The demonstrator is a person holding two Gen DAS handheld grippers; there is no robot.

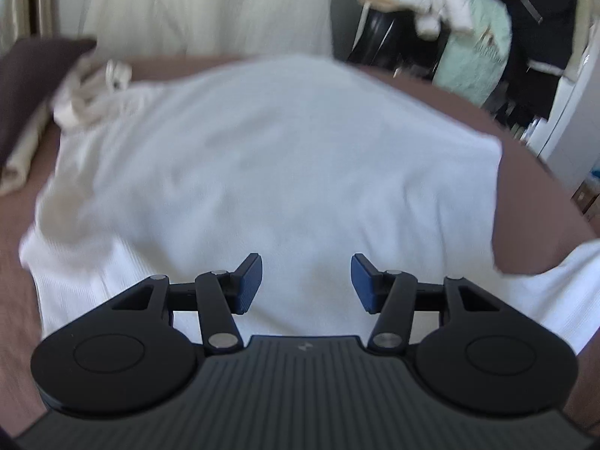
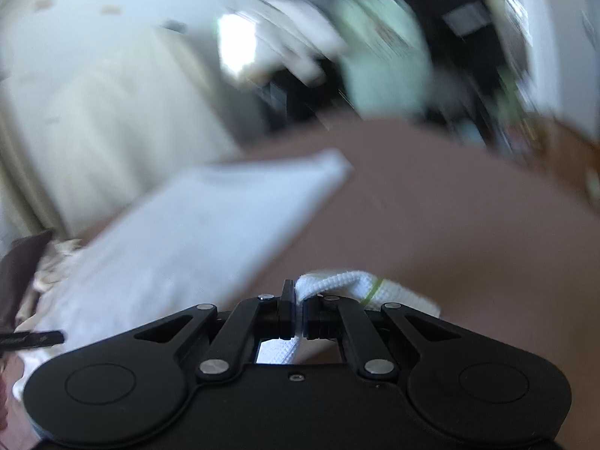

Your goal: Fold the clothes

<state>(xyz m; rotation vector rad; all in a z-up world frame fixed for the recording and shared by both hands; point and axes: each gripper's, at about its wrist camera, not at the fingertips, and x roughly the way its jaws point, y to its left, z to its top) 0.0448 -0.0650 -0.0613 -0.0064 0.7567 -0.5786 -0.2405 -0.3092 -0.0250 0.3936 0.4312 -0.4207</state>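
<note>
A white waffle-knit garment (image 1: 285, 165) lies spread on the brown bed (image 1: 536, 217). My left gripper (image 1: 306, 284) is open and empty, low over the garment's near part. My right gripper (image 2: 298, 313) is shut on a white ribbed part of the garment (image 2: 348, 281), with a thin green stripe on it, that bunches out past the fingertips. The garment's main body (image 2: 195, 232) stretches away to the left in the right wrist view. Both views are blurred by motion.
A cream garment (image 1: 86, 97) is crumpled at the far left beside a dark brown pillow (image 1: 26, 78). Pale curtains (image 1: 210, 7) hang behind the bed. Hanging clothes (image 1: 487, 37) crowd the far right. Bare brown bed surface (image 2: 450, 217) lies to the right.
</note>
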